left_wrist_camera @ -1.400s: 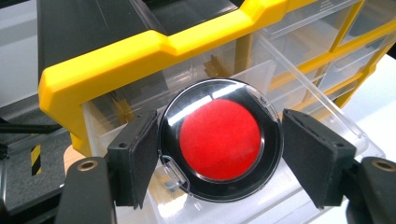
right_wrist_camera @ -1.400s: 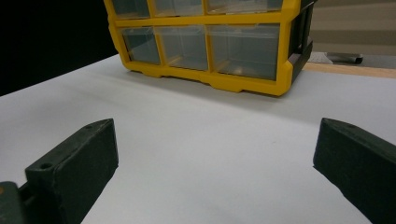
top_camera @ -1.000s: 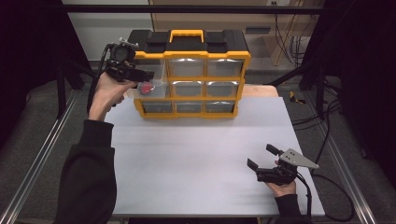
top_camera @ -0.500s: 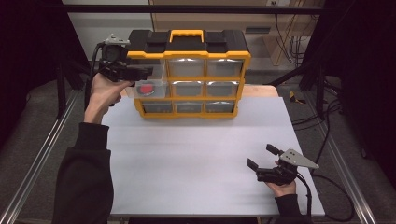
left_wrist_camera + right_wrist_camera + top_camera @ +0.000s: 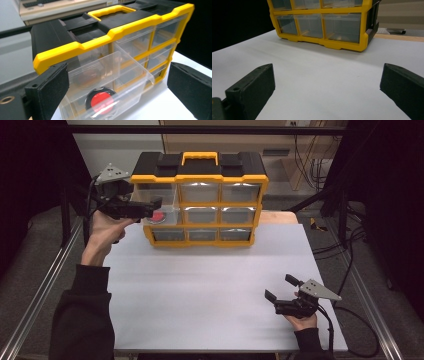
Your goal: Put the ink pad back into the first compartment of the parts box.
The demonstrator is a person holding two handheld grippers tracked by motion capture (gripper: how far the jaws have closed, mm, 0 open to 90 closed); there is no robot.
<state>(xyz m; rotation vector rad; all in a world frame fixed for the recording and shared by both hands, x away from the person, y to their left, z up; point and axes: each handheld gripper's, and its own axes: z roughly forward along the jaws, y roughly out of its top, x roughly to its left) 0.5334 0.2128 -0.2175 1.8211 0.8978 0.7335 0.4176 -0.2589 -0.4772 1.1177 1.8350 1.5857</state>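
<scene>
While the clear drawer (image 5: 107, 82) stands pulled out of the yellow-and-black organizer (image 5: 200, 200), at about ten o'clock on the white table (image 5: 210, 290), the left gripper (image 5: 150, 209) hovers just above and beside its open top with its jaws spread wide and nothing between them. Its own camera looks down between the two black jaws onto the drawer, and a round red-and-black object (image 5: 101, 100) lies on the drawer floor near the front wall; I judge the gripper sits high and clear so the drawer can be reached into or pushed home without snagging. That drawer belongs to the left column, middle row, as far as the high view lets me tell. Over at five o'clock the right gripper (image 5: 282, 289) rests low near the table's near edge, well apart from the organizer, its jaws likewise spread and empty. It points toward twelve o'clock at the bottom row of shut drawers, and seems parked there so as not to crowd the left hand (image 5: 102, 232).
</scene>
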